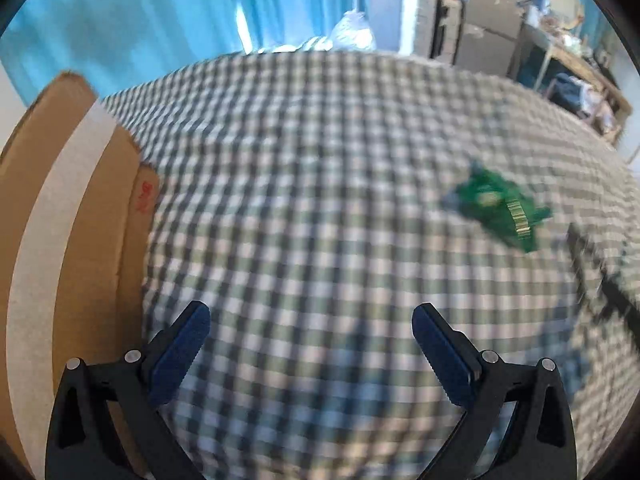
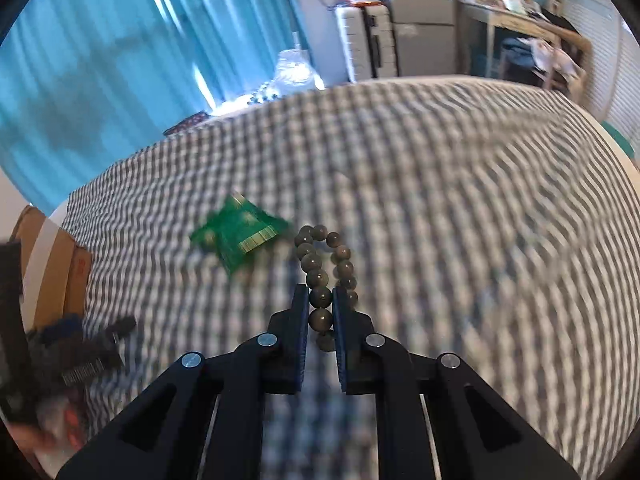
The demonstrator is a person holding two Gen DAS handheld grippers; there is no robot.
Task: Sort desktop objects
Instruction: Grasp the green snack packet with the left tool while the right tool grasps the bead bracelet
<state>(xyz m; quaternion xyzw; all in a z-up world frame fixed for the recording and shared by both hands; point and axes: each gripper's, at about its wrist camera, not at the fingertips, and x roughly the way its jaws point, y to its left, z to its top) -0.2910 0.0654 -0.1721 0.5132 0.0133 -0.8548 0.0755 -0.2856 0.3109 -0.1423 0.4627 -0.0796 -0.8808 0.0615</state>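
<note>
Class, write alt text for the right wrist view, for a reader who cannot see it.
The right gripper holds a bead bracelet between its shut fingers, above a checked cloth. A green circuit board lies on the cloth just left of the beads, and a cardboard box sits at the far left edge.

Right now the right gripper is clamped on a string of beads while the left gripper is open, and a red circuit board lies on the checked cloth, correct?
Nearly. The circuit board is green, not red, as the right wrist view shows. The rest stands: the right gripper is shut on the string of beads, the left gripper is open, and the board lies on the checked cloth.
</note>
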